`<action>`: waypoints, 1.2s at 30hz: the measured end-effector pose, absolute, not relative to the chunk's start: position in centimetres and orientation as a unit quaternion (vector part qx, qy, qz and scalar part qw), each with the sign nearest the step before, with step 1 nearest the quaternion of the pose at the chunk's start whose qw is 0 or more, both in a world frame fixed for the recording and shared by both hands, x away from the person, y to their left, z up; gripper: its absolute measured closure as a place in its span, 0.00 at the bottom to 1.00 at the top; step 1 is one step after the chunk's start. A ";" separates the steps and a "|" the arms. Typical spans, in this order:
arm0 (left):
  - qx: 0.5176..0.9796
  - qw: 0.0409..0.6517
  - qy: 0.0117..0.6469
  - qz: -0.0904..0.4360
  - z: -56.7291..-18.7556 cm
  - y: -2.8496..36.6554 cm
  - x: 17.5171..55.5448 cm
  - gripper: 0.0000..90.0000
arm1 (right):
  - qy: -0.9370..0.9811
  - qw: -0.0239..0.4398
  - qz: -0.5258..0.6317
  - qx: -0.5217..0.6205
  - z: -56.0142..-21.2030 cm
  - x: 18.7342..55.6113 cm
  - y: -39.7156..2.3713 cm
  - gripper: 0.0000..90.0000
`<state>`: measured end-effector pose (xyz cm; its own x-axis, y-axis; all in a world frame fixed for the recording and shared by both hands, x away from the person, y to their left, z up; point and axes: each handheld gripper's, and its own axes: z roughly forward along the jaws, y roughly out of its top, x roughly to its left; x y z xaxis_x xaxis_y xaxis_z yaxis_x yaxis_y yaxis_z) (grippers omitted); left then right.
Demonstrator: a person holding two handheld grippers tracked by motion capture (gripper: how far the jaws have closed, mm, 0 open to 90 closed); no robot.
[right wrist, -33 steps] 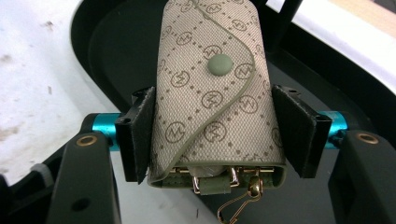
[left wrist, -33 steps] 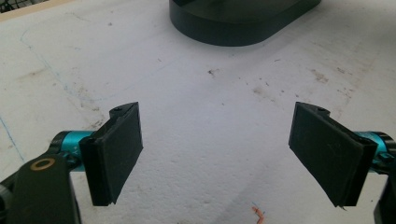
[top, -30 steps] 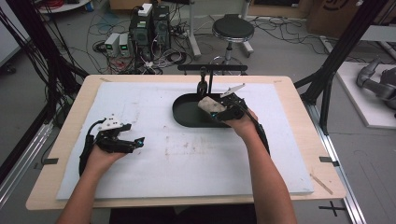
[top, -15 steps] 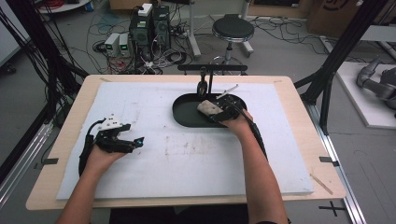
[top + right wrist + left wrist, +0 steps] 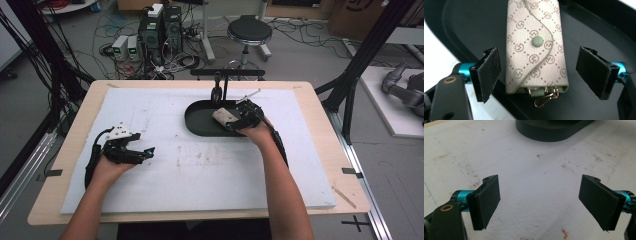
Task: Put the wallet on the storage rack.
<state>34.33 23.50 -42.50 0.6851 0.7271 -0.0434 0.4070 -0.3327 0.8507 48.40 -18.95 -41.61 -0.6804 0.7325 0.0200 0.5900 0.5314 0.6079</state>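
A black stool and computer boxes stand beyond the table.

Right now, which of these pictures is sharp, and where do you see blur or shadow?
Right gripper view: the patterned pouch is sharp, lying in the dark tray. Left gripper view: the pads look crisp, with the tray's soft shadow on the white foam. High view: softer, with small details smeared.

Beige pouch: repeated circled "M" monogram print; no other readable text.
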 end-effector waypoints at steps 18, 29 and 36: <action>0.796 0.473 0.340 0.165 -42.3 22.8 34.0 0.19 | 0.840 0.153 0.358 0.378 -36.8 43.8 -22.1 0.23; 0.794 0.476 0.337 0.171 -42.2 22.9 33.9 0.19 | 0.821 0.167 0.383 0.389 -36.8 40.3 -25.8 0.23; 0.793 0.478 0.336 0.173 -42.2 22.9 33.9 0.19 | 0.799 0.173 0.415 0.400 -37.8 37.9 -27.6 0.21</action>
